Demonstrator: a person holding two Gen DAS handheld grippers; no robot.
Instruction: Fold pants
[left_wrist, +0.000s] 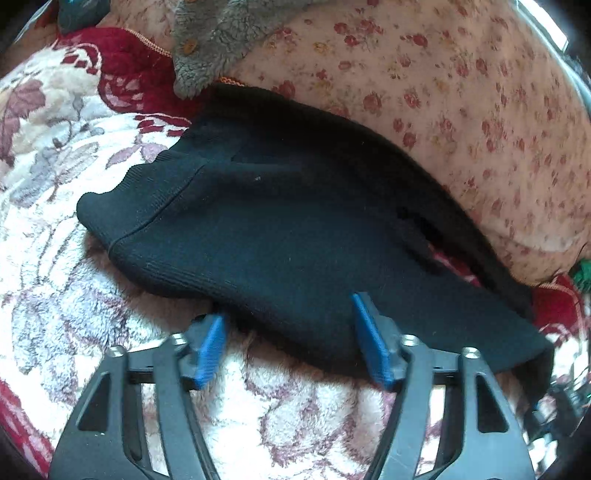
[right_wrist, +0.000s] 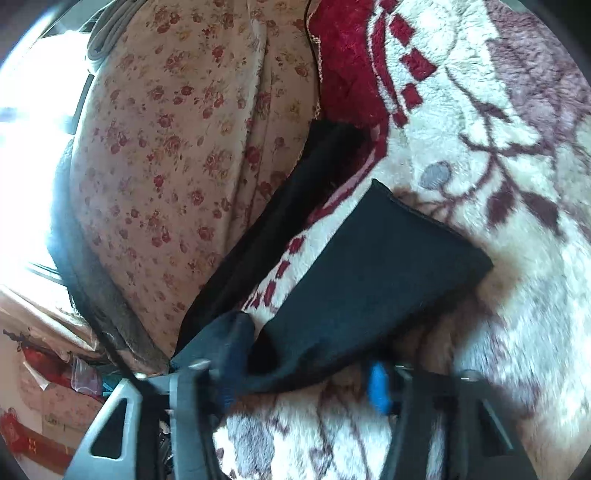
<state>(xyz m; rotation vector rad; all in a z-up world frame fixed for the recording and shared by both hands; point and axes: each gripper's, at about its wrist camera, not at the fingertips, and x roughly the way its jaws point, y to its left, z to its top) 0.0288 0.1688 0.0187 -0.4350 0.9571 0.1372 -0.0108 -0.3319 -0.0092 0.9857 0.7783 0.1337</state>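
Black knit pants (left_wrist: 280, 221) lie on a fleecy flowered blanket (left_wrist: 55, 206), ribbed waistband to the left. My left gripper (left_wrist: 291, 332) is open at the pants' near edge; its right blue pad (left_wrist: 371, 339) rests over the fabric, its left pad (left_wrist: 211, 347) just beside the edge. In the right wrist view a pant leg (right_wrist: 369, 280) stretches away, its hem end flat on the blanket (right_wrist: 498, 155). My right gripper (right_wrist: 306, 380) is open around the near end of that leg, with fabric draped over the left finger (right_wrist: 229, 362); the view is blurred.
A floral-print quilt (left_wrist: 461, 110) is bundled behind the pants, also in the right wrist view (right_wrist: 166, 166). A grey fleece garment (left_wrist: 218, 40) with a button lies at the back. Room clutter (right_wrist: 48, 387) shows at the bed's edge.
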